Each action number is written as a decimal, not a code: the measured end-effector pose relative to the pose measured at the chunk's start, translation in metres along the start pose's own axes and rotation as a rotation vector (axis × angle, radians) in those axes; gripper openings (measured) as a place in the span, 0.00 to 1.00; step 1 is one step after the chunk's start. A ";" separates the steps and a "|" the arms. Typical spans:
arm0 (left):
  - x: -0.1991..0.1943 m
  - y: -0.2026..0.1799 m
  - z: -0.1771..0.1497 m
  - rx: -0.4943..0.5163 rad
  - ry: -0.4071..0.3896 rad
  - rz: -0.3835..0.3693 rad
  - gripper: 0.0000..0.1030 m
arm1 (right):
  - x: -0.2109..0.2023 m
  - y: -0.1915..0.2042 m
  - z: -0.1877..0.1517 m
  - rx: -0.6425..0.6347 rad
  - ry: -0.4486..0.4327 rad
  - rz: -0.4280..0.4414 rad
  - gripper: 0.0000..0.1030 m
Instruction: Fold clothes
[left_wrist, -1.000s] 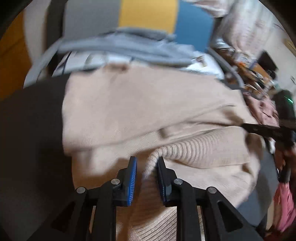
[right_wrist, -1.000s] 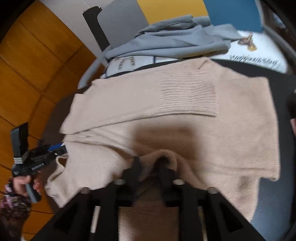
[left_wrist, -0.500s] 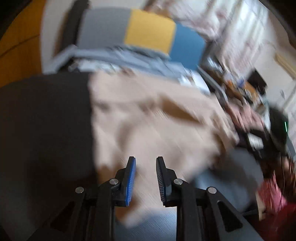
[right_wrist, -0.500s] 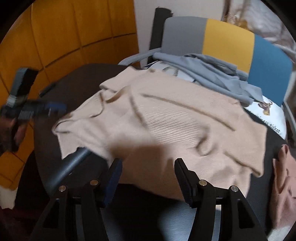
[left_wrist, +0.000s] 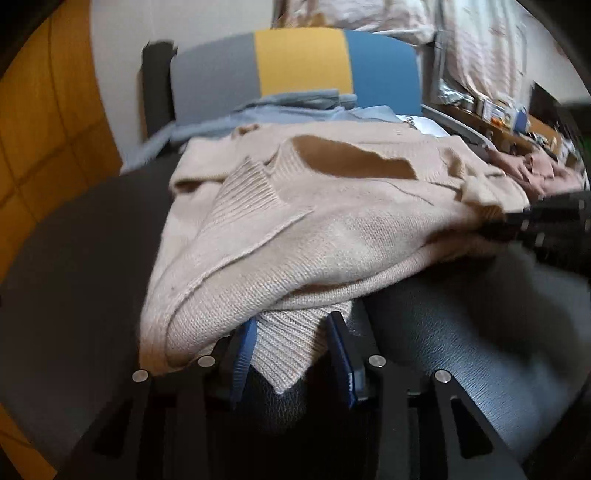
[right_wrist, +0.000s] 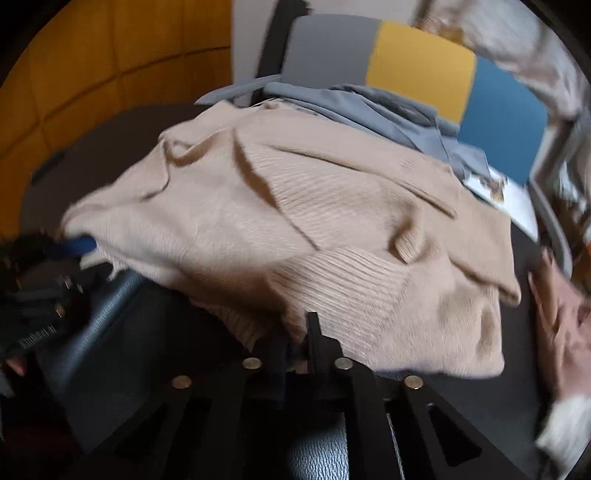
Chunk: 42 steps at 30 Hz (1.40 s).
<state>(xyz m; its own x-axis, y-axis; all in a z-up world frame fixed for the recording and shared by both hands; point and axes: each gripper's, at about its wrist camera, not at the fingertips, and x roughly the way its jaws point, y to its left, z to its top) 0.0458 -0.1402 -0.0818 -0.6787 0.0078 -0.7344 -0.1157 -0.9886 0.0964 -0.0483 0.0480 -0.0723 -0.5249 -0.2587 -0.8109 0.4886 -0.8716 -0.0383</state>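
A beige knit sweater (left_wrist: 332, 221) lies bunched and partly folded on a dark round table (left_wrist: 81, 240); it also fills the right wrist view (right_wrist: 314, 221). My left gripper (left_wrist: 291, 343) is open, its blue pads either side of the ribbed hem at the near edge. My right gripper (right_wrist: 295, 332) is shut on the sweater's near ribbed edge. In the left wrist view my right gripper (left_wrist: 546, 225) shows at the sweater's right side. In the right wrist view my left gripper (right_wrist: 55, 254) shows at the sweater's left corner.
A grey garment (right_wrist: 369, 107) and a white printed one (right_wrist: 495, 188) lie behind the sweater, before a chair back (left_wrist: 295, 62) in grey, yellow and blue. Pink clothes (left_wrist: 535, 170) lie right. An orange panelled wall (right_wrist: 92, 74) stands left.
Both grippers let go of the sweater and pulled back, then came in at its near edge. The right has closed on the hem; the left jaws have widened around it. The sweater lies more bunched.
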 end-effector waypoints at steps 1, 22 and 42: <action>0.001 0.001 0.001 -0.001 0.003 -0.009 0.39 | -0.004 -0.009 -0.001 0.049 -0.001 0.025 0.06; -0.054 0.071 0.001 -0.086 0.068 -0.254 0.04 | -0.097 -0.090 -0.046 0.424 -0.013 0.249 0.05; -0.080 0.060 0.001 -0.071 -0.034 -0.100 0.17 | -0.094 -0.050 -0.015 0.125 -0.103 -0.012 0.54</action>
<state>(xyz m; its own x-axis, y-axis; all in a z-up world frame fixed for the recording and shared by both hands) 0.0928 -0.2000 -0.0167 -0.6905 0.1103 -0.7149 -0.1326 -0.9909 -0.0249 -0.0130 0.1220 -0.0030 -0.6019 -0.2833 -0.7466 0.3947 -0.9183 0.0302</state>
